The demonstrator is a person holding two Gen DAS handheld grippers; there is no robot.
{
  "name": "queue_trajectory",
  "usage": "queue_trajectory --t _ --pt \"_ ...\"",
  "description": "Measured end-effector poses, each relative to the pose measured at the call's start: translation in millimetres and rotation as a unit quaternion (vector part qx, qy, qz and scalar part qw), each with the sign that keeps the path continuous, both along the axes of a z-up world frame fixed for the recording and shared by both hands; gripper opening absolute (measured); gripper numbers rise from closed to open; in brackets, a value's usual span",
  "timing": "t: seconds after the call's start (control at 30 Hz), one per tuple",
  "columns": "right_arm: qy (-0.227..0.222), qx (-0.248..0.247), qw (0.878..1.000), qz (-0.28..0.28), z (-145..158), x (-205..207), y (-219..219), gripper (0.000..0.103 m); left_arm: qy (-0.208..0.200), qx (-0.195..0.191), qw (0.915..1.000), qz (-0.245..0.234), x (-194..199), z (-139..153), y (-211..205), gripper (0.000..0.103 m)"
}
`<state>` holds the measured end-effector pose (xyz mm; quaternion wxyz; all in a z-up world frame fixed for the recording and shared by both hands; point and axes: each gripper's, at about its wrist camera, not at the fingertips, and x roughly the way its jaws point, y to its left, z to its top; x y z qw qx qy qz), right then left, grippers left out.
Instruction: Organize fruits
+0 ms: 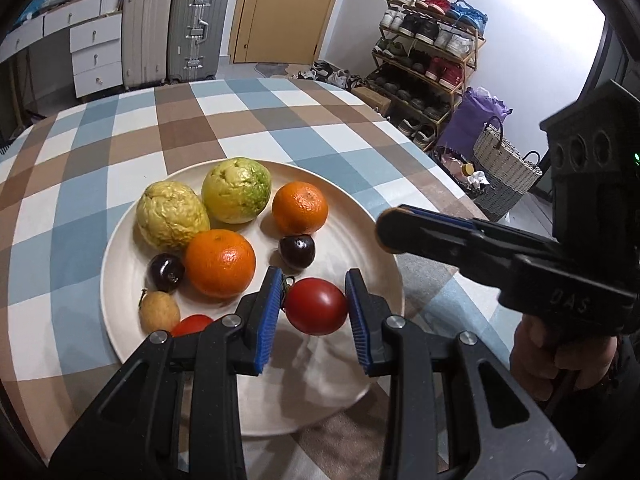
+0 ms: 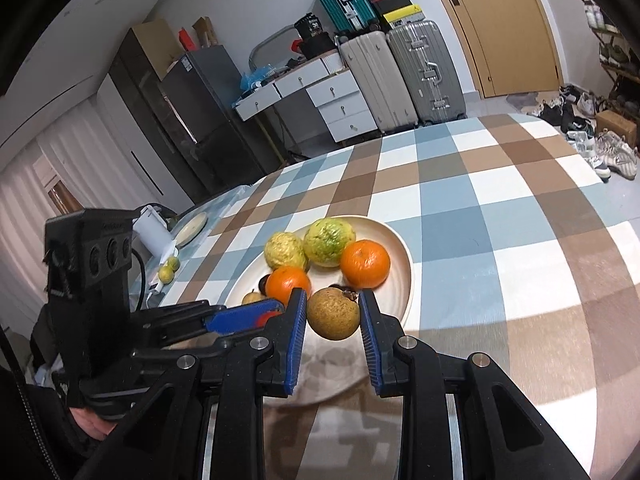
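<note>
A cream plate (image 1: 120,240) on the checked tablecloth holds two yellow-green guavas (image 1: 236,190), two oranges (image 1: 220,263), two dark plums (image 1: 297,251), a small brown fruit (image 1: 159,311) and a second tomato (image 1: 192,323). My left gripper (image 1: 314,305) is shut on a red tomato (image 1: 316,306) just above the plate's near side. My right gripper (image 2: 333,314) is shut on a brown round fruit (image 2: 333,314) over the plate's near rim (image 2: 406,280). The right gripper also shows in the left wrist view (image 1: 400,230), to the right of the plate.
The checked table (image 1: 280,120) stretches beyond the plate. A small dish (image 2: 192,226), a white device (image 2: 154,236) and small green fruits (image 2: 168,270) lie at the table's far left. Suitcases, drawers, a shoe rack and a woven basket (image 1: 504,168) stand on the floor around.
</note>
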<state>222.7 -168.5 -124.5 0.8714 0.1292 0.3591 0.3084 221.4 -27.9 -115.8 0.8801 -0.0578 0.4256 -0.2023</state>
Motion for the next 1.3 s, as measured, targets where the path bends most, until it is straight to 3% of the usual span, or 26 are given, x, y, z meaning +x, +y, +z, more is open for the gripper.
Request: queue_trajectory --t 0.57,0.63,0.7,0.73,0.87,1.0,1.1,1.3 --pt "0.037 -0.006 0.999 -0.005 -26.5 32.5 7.1 0.028 0.000 -0.005 0.9999 -0.009 13.8 -12.7 -1.0 0.030" --pt "0.036 0.001 0.999 -0.001 -26.0 32.7 7.0 0.032 -0.005 0.000 1.0000 -0.003 12.7 -10.5 0.3 0.030" --pt "0.029 0.005 1.000 -0.004 -24.1 30.3 5.3 0.047 -0.006 -0.001 1.0000 -0.001 12.1 -7.8 2.6 0.031" --pt "0.022 0.006 1.000 -0.007 -22.2 28.9 4.2 0.050 -0.006 -0.002 1.0000 0.002 11.7 -6.1 4.3 0.032" --pt "0.012 0.014 1.000 -0.016 -15.1 24.1 -1.2 0.052 -0.016 -0.004 0.9998 0.007 2.2 4.1 7.4 0.045" --pt "0.004 0.025 0.999 -0.030 -6.3 13.1 -9.6 0.066 -0.036 -0.007 0.9992 0.014 -13.0 21.1 9.7 0.056" --pt "-0.011 0.029 0.999 -0.042 5.0 -0.4 -15.4 0.074 -0.049 -0.003 0.9986 0.017 -24.9 35.2 10.9 0.057" --pt "-0.034 0.031 0.997 -0.064 27.8 -28.6 -25.1 0.077 -0.090 0.000 0.9951 0.041 -58.1 70.7 19.5 0.076"
